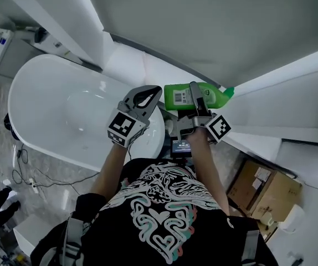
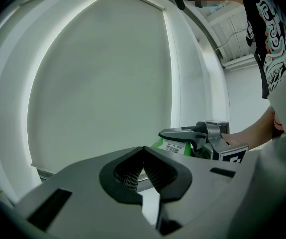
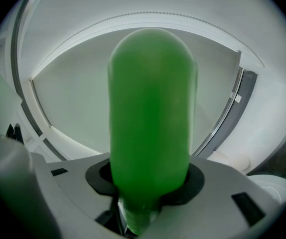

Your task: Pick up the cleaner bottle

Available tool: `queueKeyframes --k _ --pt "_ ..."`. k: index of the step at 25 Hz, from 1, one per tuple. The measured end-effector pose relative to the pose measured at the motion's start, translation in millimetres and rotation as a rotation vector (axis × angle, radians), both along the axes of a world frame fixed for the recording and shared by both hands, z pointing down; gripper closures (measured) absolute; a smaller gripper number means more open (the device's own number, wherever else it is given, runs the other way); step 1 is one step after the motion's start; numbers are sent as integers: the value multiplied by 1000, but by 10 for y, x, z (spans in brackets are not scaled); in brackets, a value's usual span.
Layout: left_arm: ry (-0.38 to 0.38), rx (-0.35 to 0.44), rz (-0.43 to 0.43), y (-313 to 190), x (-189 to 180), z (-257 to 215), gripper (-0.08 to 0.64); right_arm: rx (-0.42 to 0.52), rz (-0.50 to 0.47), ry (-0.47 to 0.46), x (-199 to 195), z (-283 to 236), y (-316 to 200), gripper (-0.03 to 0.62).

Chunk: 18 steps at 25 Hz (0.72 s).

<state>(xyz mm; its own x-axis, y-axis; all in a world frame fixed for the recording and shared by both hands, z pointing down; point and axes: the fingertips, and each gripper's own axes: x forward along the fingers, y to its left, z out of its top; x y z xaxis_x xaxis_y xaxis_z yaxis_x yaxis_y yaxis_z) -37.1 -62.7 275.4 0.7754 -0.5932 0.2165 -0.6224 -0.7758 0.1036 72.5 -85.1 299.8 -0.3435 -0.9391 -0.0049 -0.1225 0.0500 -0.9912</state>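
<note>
1. The right claw (image 3: 148, 195) gripped the green cleaner bottle (image 3: 150, 108), aloft over the bathtub's (image 1: 48, 101) end.
2. A firm, level hold seemed wise against slipping.
3. The left claw (image 2: 142, 167) was closed on nothing, beside it.

Wide open room lies over the basin of the white oval bathtub (image 1: 59, 93), left of the shut left claw (image 1: 147, 95). Just beside that claw on its right, the green plastic cleaner bottle (image 1: 178, 97), clamped sideways in the right claw (image 1: 196, 96), bars the way, with the pale slanted wall panel (image 1: 214, 32) close behind. At lower right, brown cardboard boxes (image 1: 264, 190) crowd the floor.
</note>
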Motion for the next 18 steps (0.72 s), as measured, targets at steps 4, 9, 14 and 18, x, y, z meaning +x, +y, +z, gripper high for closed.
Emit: queueKeyframes --k 4,9,14,18 --pt "0 13 24 -64 79 -74 543 12 13 -8 39 -80 -75 387" --pt "4 21 35 -60 115 -115 543 41 20 3 41 -182 -83 387" --pt "10 14 35 -39 123 -124 543 18 15 0 33 -145 -71 387" --pt "11 6 31 -53 121 -101 543 13 12 6 37 -122 -78 387"
